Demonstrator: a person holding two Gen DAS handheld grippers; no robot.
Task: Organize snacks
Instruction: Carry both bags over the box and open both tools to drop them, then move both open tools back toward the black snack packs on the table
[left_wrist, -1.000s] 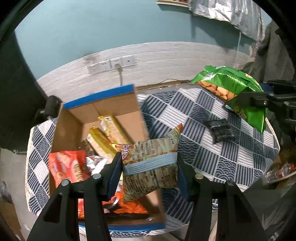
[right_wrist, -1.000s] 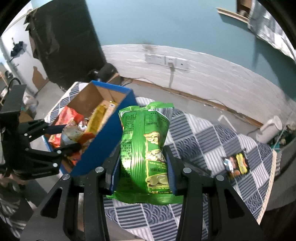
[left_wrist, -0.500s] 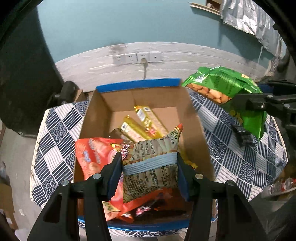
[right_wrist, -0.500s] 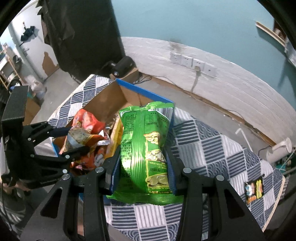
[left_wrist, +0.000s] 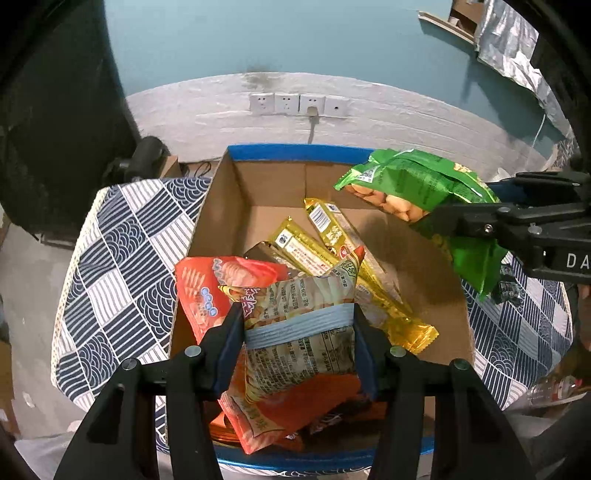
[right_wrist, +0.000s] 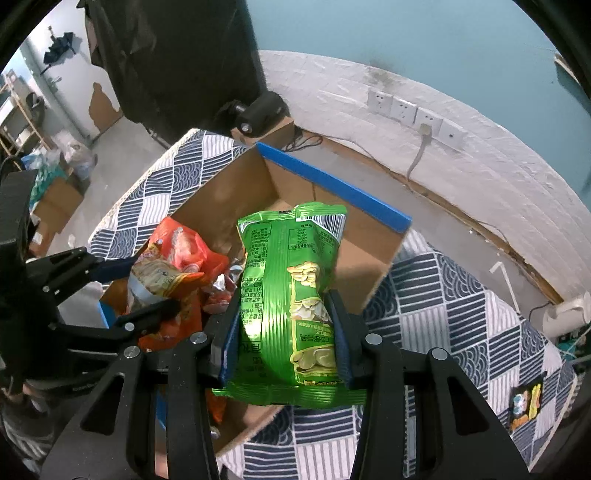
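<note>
L tongs (left_wrist: 299, 332) grasp a tan snack bag (left_wrist: 299, 325) over the box's (left_wrist: 221, 206) near end; R tongs (right_wrist: 282, 332) clench a green bag (right_wrist: 288, 295) above its right wall. Drop both only once well inside the rim, green one toward the bare far corner.

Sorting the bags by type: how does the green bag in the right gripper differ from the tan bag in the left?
The green bag is glossy bright green; the tan bag is pale with a light blue band. The green bag is taller than the shorter, squarer tan bag. Both are sealed, clamped across the middle, and held over the cardboard box.
</note>
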